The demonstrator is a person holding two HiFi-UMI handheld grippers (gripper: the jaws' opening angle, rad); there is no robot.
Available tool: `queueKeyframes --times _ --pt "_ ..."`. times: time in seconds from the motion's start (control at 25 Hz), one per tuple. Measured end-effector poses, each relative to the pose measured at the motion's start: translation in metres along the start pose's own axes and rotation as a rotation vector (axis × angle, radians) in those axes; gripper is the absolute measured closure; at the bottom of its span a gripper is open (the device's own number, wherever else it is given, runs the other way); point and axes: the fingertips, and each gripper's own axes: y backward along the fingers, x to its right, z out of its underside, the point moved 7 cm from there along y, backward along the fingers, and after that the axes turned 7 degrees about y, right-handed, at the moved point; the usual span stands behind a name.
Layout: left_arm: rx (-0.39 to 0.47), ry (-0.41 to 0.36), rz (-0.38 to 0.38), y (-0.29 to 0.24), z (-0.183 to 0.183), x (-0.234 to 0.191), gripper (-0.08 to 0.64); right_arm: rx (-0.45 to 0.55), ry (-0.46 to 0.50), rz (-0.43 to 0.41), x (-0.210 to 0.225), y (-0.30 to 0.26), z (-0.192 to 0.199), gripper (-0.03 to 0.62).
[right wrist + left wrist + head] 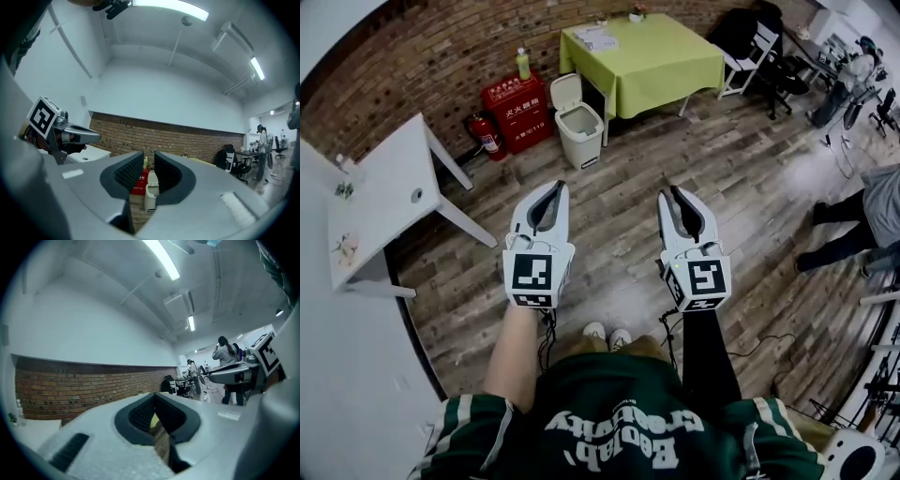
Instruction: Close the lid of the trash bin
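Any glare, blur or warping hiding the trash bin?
Head view: sharp, fisheye-bent edges, floor glare at right, trash bin clear. Right gripper view: trash bin small but sharp beyond the jaws. Left gripper view: bright ceiling light, bin unseen.

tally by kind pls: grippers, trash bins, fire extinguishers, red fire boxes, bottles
grippers: 2, left gripper, right gripper
trash bins: 1, trash bin with lid up
fire extinguishers: 1, fire extinguisher
red fire boxes: 1, red fire box
bottles: 1, green bottle on that box
total: 6
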Motion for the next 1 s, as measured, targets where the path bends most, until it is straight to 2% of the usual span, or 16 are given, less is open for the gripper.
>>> queueKeyframes --times 0.2,0.64,1.0 --pt "0.007 -0.006 0.035 -0.006 -0.002 -0.006 0.496 -0.002 -0.008 0.031 0.0 -0.002 0.002 0.505" --pt "0.011 -0.02 0.071 -0.042 -0.002 -0.014 0.489 0.007 0.004 0.028 0.018 -0.027 0.009 0.499" --pt "-0.004 -0.008 0.019 -0.104 0.004 -0.037 0.489 0.023 -0.02 -0.036 0.052 -0.096 0.026 0.499"
